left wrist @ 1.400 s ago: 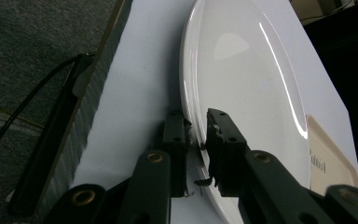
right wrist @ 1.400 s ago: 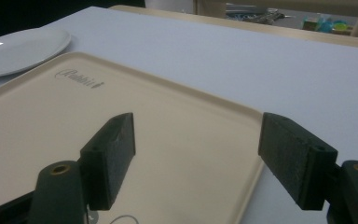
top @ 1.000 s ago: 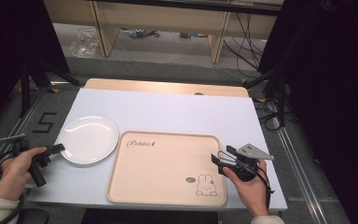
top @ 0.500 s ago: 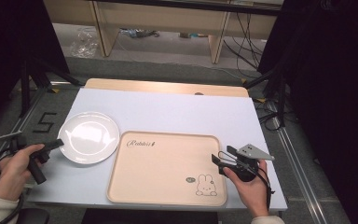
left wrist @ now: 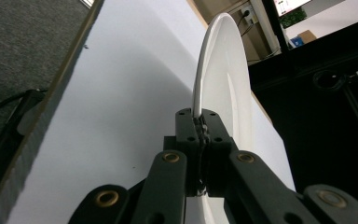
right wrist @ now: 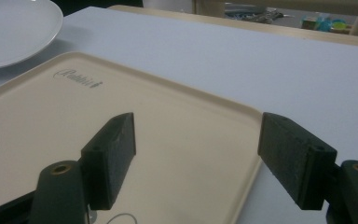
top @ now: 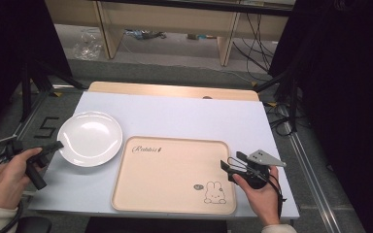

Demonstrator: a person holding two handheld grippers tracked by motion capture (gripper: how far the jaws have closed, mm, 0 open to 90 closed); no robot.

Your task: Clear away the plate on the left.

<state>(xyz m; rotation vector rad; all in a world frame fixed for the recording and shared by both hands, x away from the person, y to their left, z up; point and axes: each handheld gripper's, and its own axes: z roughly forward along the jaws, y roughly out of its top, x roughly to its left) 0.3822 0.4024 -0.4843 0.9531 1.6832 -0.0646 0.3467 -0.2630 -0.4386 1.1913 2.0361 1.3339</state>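
Observation:
A white plate (top: 90, 138) sits at the left of the white table, just left of a beige tray (top: 175, 174) with a rabbit print. My left gripper (top: 58, 144) is shut on the plate's near-left rim. In the left gripper view the jaws clamp the rim of the plate (left wrist: 219, 70). I cannot tell whether the plate rests on the table. My right gripper (top: 230, 162) stands open over the tray's right edge, with nothing between its fingers. The right gripper view has the tray (right wrist: 168, 126) under the right gripper (right wrist: 196, 154) and the plate (right wrist: 14, 30) far left.
The white table top (top: 189, 119) has bare room behind the tray and plate. A wooden strip (top: 175, 91) runs along its far edge. Cables and shelf legs lie on the floor beyond, and black stands flank both sides.
My left gripper and the plate it holds have shifted slightly toward the far side of the table. The right gripper has stayed still and open.

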